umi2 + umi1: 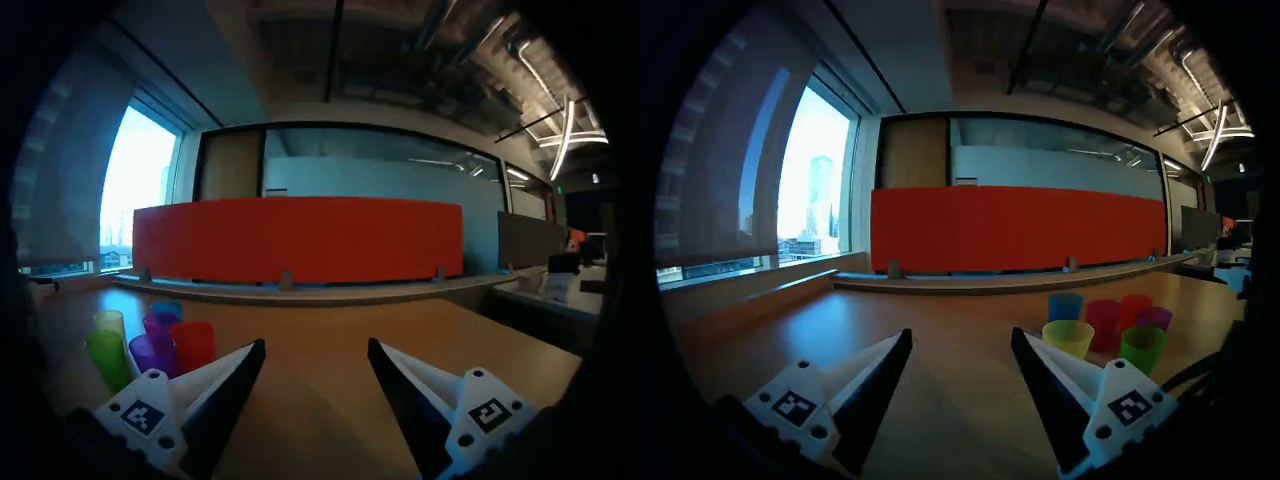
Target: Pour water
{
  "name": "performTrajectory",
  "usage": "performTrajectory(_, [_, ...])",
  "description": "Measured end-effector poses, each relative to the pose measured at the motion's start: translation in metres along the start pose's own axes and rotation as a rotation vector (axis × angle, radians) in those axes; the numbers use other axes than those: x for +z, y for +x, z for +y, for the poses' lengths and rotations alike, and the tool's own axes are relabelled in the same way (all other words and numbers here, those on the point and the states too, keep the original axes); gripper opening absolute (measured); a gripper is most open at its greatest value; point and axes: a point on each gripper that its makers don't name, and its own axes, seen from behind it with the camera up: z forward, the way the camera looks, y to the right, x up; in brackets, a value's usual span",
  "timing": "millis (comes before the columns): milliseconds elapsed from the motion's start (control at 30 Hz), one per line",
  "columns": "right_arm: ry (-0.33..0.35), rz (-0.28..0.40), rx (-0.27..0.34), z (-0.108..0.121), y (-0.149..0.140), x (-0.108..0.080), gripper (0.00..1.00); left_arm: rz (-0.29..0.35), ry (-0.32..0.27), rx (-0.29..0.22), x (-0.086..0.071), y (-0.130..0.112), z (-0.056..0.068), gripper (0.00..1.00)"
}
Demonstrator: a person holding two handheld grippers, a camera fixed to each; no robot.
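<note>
Left claw point(960, 332) is hovering spread and empty over the counter point(880, 308), with the coloured cups point(1104, 324) clustering ahead to its right. Right claw point(315, 342) is hanging spread and empty too, the cups sitting left of it; its view is catching a second purple cup point(152, 352).
</note>
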Motion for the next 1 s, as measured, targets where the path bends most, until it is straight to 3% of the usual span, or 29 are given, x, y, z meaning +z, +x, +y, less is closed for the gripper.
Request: performTrajectory(1000, [0.004,-0.003,-0.007,-0.0014,0.0001,0.0002,0.99,-0.005,-0.003,-0.007,0.0003,0.0023,0.0013,0.92])
